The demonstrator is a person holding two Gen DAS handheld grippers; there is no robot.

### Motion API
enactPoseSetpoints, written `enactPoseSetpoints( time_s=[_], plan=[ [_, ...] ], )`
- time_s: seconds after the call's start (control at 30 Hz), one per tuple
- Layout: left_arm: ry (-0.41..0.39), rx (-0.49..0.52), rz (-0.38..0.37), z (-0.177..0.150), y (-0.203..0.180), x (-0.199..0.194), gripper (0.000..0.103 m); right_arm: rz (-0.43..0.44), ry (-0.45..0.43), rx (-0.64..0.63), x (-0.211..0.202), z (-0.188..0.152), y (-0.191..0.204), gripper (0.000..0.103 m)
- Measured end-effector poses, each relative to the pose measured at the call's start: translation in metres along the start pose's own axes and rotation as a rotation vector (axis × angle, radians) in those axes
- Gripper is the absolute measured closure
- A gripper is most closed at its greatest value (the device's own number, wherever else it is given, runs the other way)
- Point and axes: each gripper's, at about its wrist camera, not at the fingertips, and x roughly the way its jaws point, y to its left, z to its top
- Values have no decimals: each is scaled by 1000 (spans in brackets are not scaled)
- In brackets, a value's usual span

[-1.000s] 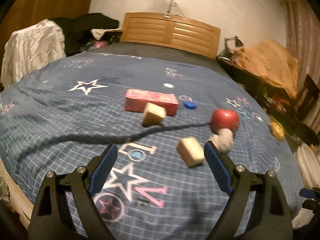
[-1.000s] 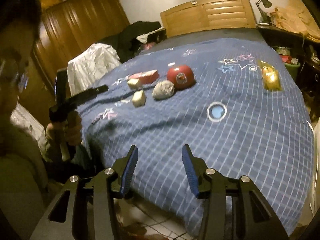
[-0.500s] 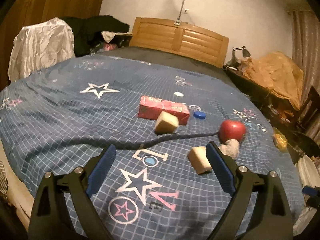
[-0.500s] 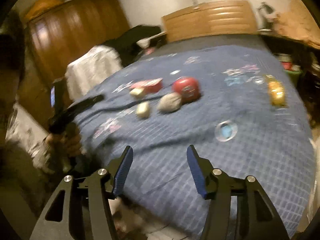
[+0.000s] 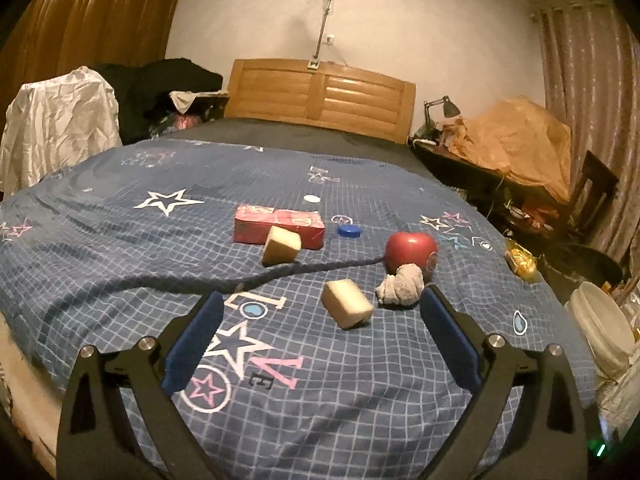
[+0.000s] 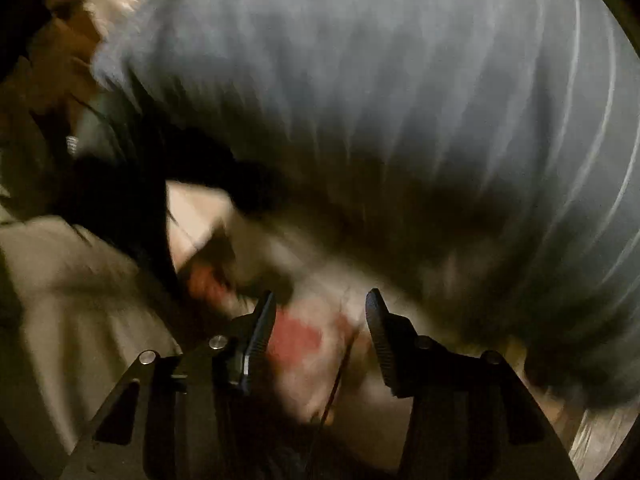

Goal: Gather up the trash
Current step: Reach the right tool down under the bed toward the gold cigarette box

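From the left wrist camera, the left gripper (image 5: 320, 324) has drawn back and risen a little over the last second, so more of the bed now shows past its fingers, which stand wide apart with nothing between them. The litter has not moved on the star-print bedspread (image 5: 120, 248): a tan block (image 5: 347, 303) nearest, just ahead of the open claw, a crumpled grey wad (image 5: 401, 284) just beside it and touching the red ball (image 5: 411, 249), a second tan block (image 5: 281, 245) in front of the red carton (image 5: 278, 231), a blue cap (image 5: 349, 231) and a white cap (image 5: 311, 199) farther up, a yellow wrapper (image 5: 520, 262) near the right edge. Nothing is collected yet — I'd guess the near block goes first. The wooden headboard (image 5: 320, 98) closes the far end, with a cluttered desk (image 5: 480, 168) and lamp to the right and clothes heaped to the left.

The right wrist camera has swung hard away from the bed — a second ago it looked across the covers, now all is smear. The right gripper (image 6: 320, 316) is released, fingers parted, empty, pointed down at something pale with a red patch; what it is I cannot tell.
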Motion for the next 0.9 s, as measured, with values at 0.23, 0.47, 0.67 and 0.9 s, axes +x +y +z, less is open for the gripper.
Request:
enactPoseSetpoints(
  time_s=[0.23,0.47,0.67,0.9],
  plan=[
    [4,-6,28,-16,-4,25,8,78,139,795,90,-50,-115,33],
    [39,-84,89,-26,15,50,8,52,61,1276,162,-94,-178,16],
    [119,-113,128,-41,24,72,8,8,65,1446,209,-105,-207,10],
    [147,-160,73,-38,31,82,8,2,195,1261,255,-89,-219,8]
  ],
)
